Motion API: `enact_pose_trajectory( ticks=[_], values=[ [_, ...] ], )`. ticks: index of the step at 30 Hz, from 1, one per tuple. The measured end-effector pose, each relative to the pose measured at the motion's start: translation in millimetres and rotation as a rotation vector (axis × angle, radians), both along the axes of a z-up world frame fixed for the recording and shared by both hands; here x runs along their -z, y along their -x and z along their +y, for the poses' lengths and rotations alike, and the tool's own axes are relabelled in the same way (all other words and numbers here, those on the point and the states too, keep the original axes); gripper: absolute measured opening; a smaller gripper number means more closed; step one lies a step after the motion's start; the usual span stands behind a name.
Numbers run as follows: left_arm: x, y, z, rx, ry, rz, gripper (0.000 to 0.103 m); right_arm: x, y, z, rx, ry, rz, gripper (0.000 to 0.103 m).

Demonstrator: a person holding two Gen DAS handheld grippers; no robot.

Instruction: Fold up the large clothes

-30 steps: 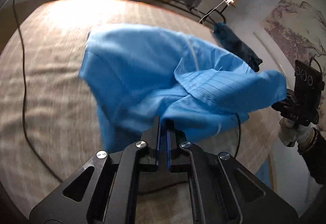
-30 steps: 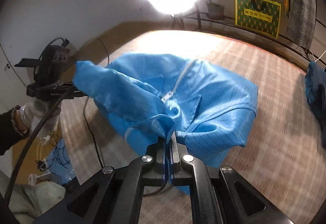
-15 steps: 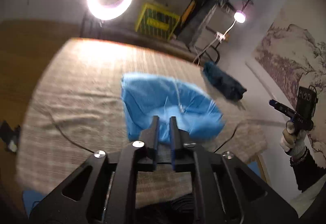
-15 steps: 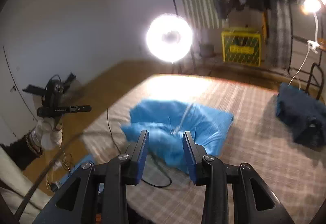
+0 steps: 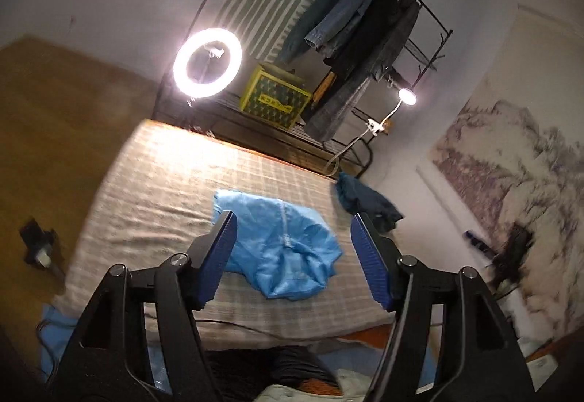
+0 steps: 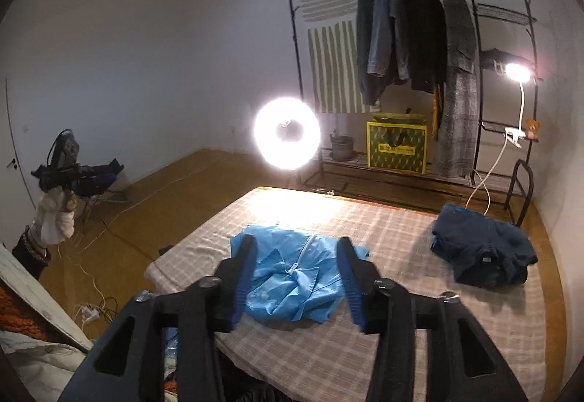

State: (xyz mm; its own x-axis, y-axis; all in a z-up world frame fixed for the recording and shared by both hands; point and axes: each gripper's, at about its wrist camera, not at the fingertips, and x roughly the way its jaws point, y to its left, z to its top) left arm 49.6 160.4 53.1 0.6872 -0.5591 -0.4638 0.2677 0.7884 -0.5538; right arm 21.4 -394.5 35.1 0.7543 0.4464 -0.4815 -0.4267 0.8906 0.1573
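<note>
- Blue, thin and glossy-looking, the jacket point(image 5: 283, 248) lies bunched on the checked bed cover point(image 5: 164, 183), straight ahead of and below both grippers, touched by neither.
- Left gripper point(image 5: 294, 257) hangs released, its blue-padded jaws spread wide and empty, the jacket framed between them; right gripper point(image 6: 295, 279) is likewise spread and holds nothing.
- My judgement: the fabric is light, limp and probably slippery, so it will slide and collapse instead of holding a crease; a firm pinch on a doubled edge should grip better than one on a single layer.
- Good places to take hold seem to be the hem corners or the shoulders, either side of the white zipper point(image 6: 304, 261) running away from the grippers down the middle.
- Dark navy garment point(image 6: 481, 248) sits well to the right of the jacket, apart from it, and should not interfere.
- Beyond the bed stand a ring light point(image 6: 287, 133), a clothes rack point(image 6: 401, 29) with a yellow box point(image 6: 397, 144), and a clip lamp point(image 6: 516, 71).
- Nothing lies on the jacket itself; its crumpled near edge is the one obstacle, and needs spreading first.
</note>
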Motion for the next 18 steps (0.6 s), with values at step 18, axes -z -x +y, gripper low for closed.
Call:
enact_pose_trajectory(
  ticks=[18],
  values=[
    [236.6,-206.6,-71.4,-0.008,-0.007,0.384,0.066,240.3,-156.0,6.0,0.152,-0.266,0.528,0.058]
  ],
)
